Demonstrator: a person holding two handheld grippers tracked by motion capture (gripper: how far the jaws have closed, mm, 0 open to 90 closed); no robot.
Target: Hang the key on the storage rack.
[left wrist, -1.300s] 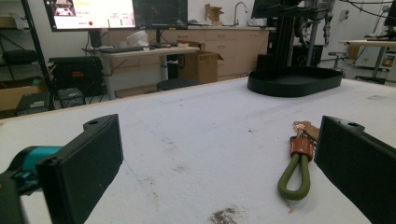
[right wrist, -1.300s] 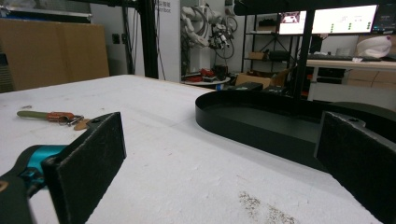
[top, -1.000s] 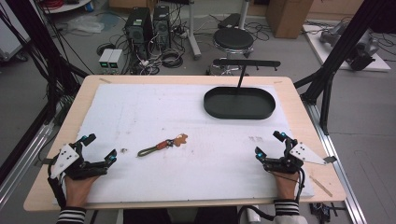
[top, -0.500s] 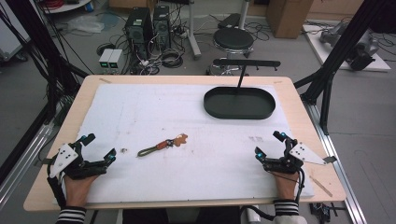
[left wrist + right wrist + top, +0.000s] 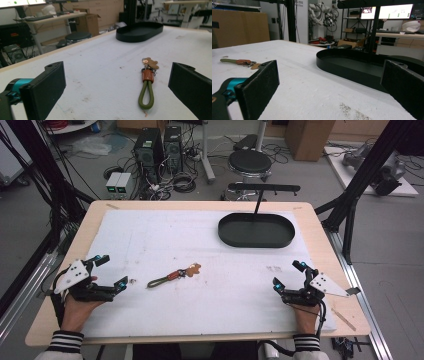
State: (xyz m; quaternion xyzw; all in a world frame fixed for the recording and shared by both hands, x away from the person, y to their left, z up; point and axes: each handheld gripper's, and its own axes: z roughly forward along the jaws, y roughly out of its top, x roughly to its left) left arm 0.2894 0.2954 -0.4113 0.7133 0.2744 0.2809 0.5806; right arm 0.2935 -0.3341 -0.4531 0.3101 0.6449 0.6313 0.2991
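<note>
Both tools gape: left tool (image 5: 109, 271) nears the keyring (image 5: 146, 86); its thin loop lies flat and may slip free.

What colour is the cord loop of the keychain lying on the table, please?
Olive green, joined by a reddish-brown leather band to the keychain; the left gripper view shows it best.

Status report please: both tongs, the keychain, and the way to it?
Left tongs open, empty, aimed at keychain. Right tongs open, empty, apart from it. Keychain flat on white mat, untouched. Nothing between.
</note>
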